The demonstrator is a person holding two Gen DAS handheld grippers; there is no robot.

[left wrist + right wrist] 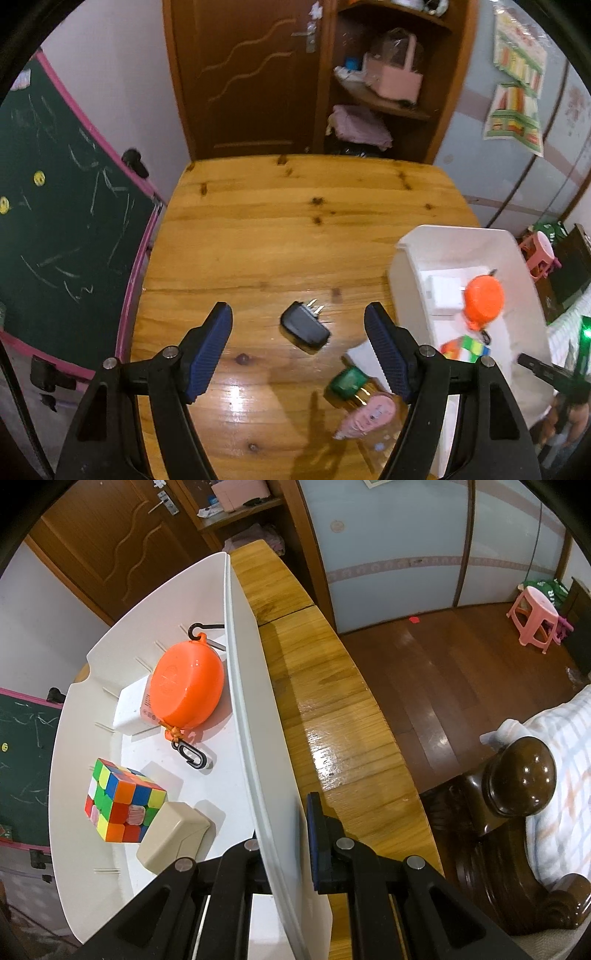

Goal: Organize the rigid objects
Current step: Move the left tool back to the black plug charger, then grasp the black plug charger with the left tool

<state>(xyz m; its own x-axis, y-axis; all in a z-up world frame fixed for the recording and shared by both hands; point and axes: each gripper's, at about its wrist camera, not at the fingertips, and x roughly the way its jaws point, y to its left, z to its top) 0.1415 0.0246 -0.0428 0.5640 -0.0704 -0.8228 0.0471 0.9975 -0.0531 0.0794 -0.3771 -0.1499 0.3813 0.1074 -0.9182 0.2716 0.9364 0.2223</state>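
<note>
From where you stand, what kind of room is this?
Probably a bedroom or child's room in a home: a chalkboard with scribbles, a bed with a checked blanket, a small pink stool, and a wooden table.

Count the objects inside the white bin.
4: an orange case leaning on a white box at the far end, a cube and a beige box nearer. Others may be hidden.
</note>
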